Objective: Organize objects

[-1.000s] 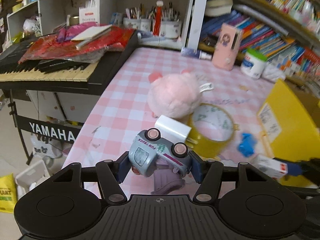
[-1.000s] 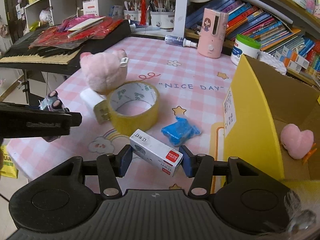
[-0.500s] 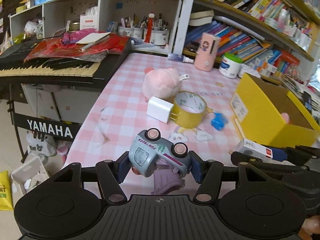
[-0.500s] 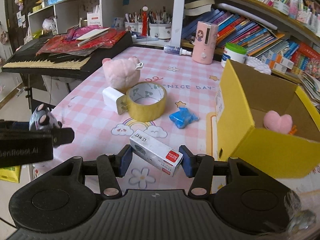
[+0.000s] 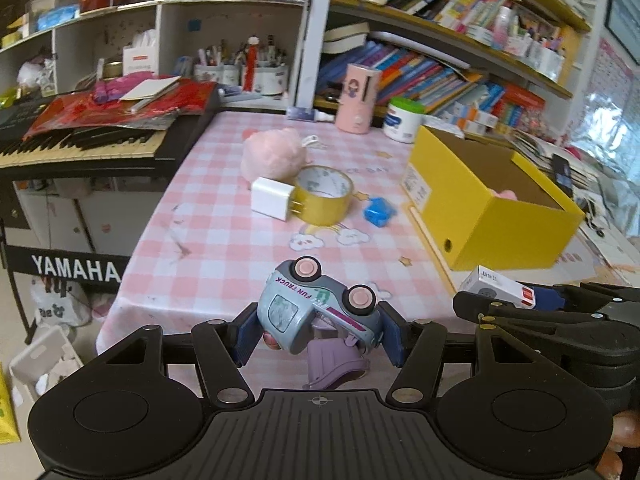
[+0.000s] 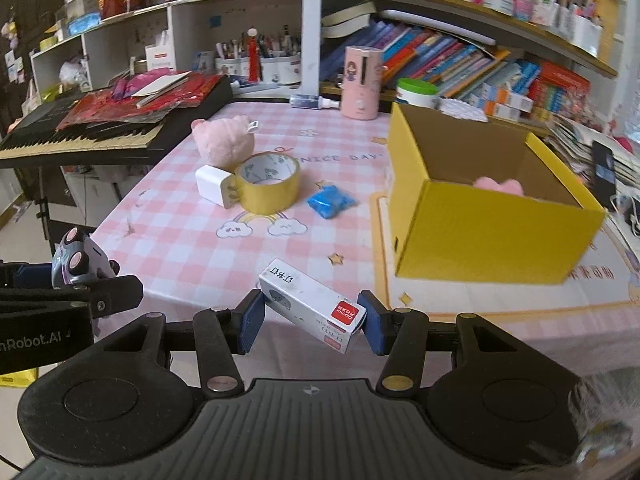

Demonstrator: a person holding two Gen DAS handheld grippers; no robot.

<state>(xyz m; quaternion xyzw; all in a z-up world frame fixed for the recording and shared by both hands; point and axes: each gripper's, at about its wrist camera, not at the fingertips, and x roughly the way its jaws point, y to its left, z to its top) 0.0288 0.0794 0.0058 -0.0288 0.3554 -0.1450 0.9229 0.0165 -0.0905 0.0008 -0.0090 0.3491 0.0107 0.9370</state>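
My left gripper (image 5: 318, 334) is shut on a grey-blue toy truck (image 5: 316, 312), which lies tipped with its pink wheels up, held above the near edge of the pink checked table (image 5: 224, 248). My right gripper (image 6: 312, 322) is shut on a small white box with a red end (image 6: 310, 310), also near the table's front edge. That box (image 5: 498, 286) shows at the right in the left wrist view. The toy truck (image 6: 78, 264) shows at the left in the right wrist view. An open yellow carton (image 6: 480, 216) stands on the right with a pink plush heart (image 6: 498, 184) inside.
On the table lie a pink plush toy (image 6: 224, 142), a white charger (image 6: 214, 184), a yellow tape roll (image 6: 268, 182) and a blue packet (image 6: 330, 202). A pink bottle (image 6: 360, 82) and a white jar (image 6: 416, 94) stand at the back. A keyboard (image 6: 88, 136) borders the left.
Both grippers have drawn back from the table's middle toward its near edge and risen a little, each keeping its object. The items on the table now look farther away.
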